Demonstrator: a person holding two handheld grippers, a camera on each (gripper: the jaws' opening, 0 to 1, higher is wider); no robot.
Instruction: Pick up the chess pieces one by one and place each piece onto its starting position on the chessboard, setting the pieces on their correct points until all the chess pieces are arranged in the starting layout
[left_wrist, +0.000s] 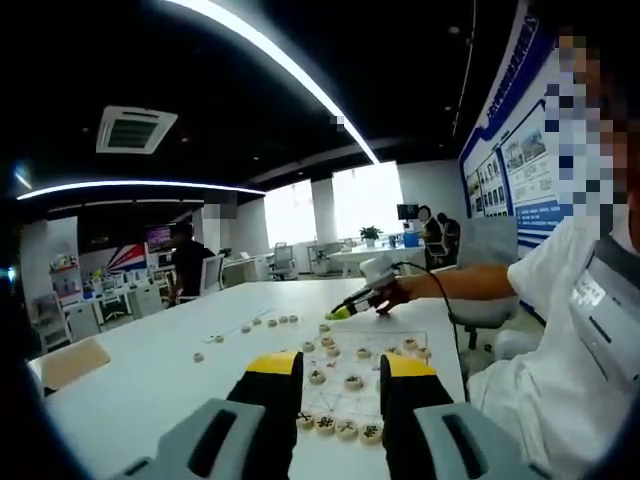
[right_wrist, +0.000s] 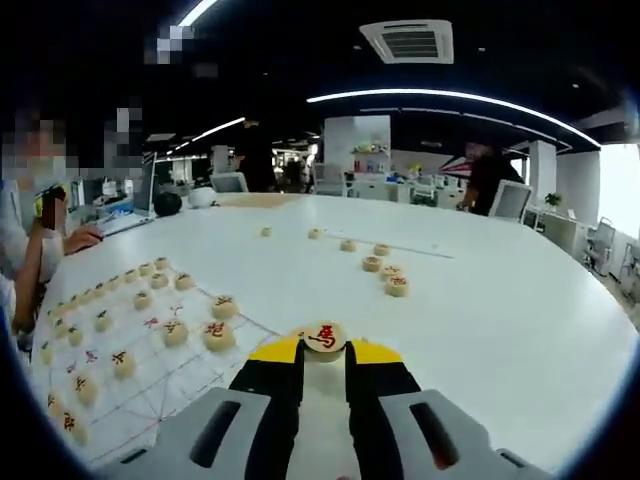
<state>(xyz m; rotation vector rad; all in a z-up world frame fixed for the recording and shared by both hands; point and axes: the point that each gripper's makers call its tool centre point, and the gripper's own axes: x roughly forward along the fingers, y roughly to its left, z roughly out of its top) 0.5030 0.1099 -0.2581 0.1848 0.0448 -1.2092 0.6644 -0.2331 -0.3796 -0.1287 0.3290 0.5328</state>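
Right gripper (right_wrist: 324, 345) pinches a red-marked chess piece (right_wrist: 325, 336) w/ jaws clenched, bound for chessboard (right_wrist: 190, 375) at 9 o'clock; left gripper (left_wrist: 340, 368) hangs released over placed pieces.

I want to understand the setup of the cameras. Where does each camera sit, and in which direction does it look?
Left gripper view: rides on the left hand-held gripper, looking along its open jaws across the chessboard at the right hand-held gripper; the person's arm and white shirt show at right.
Right gripper view: rides on the right hand-held gripper, shut on a red-marked piece, looking over the white table into the office; a person's hand shows at the far left.
Shared: the chessboard with its pieces, the table, loose pieces.
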